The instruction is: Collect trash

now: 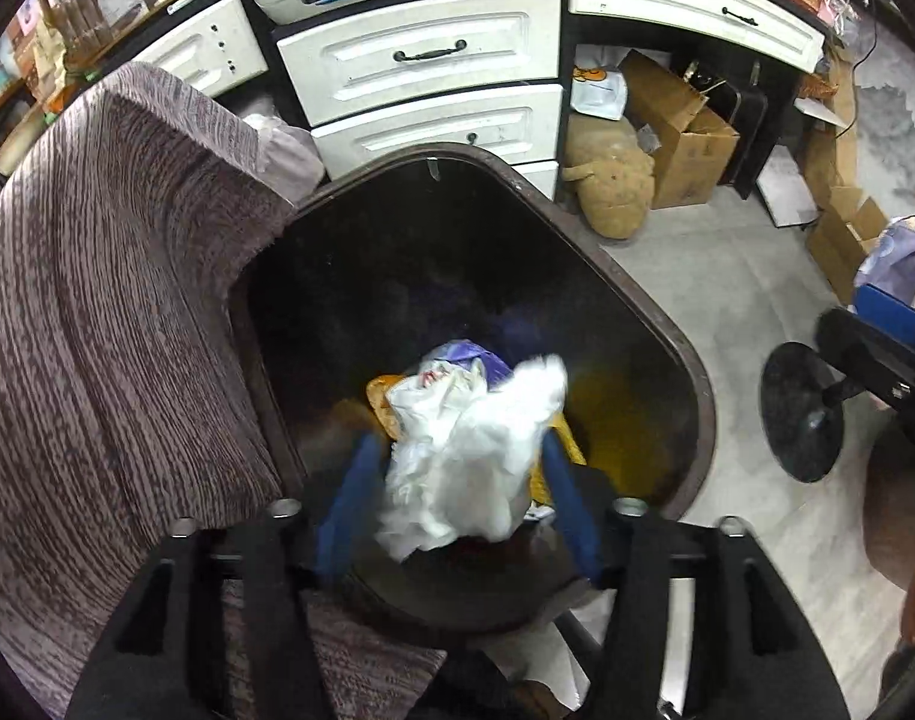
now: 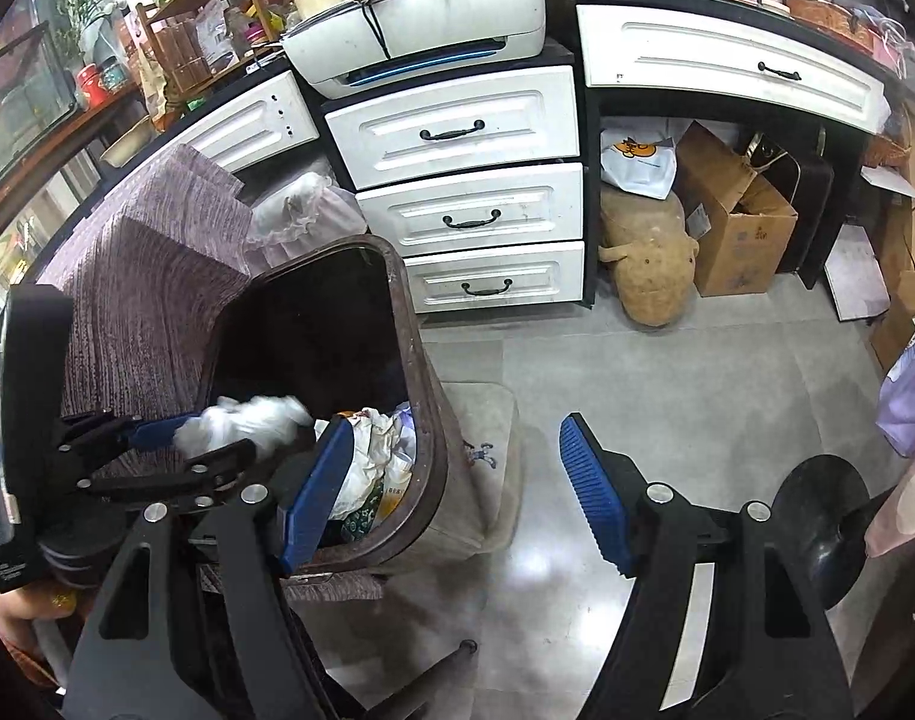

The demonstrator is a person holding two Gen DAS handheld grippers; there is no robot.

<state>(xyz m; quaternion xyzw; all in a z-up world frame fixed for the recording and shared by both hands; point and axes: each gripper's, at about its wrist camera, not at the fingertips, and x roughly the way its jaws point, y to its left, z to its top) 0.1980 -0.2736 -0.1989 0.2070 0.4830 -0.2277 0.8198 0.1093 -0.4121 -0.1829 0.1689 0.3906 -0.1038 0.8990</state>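
While poised over the open bin mouth, left gripper (image 1: 463, 468) clamped on a crumpled white tissue wad (image 1: 469, 450), blue fingers (image 1: 355, 492) pressing either side. Directly beneath, inside the brown trash bin (image 1: 691, 372), a heap of bags and wrappers (image 1: 451, 366); wad above the near half of the opening, so probably only a release needed, straight down. Long axis of the bin mouth running near to far; near rim just below the fingers, far rim well clear. Striped fabric chair (image 1: 97, 300) touching the bin's left side, open floor (image 1: 727, 276) to the right. Right gripper (image 2: 457, 492) spread wide and holding nothing, right of the bin over bare floor, farther from the wad than the left.
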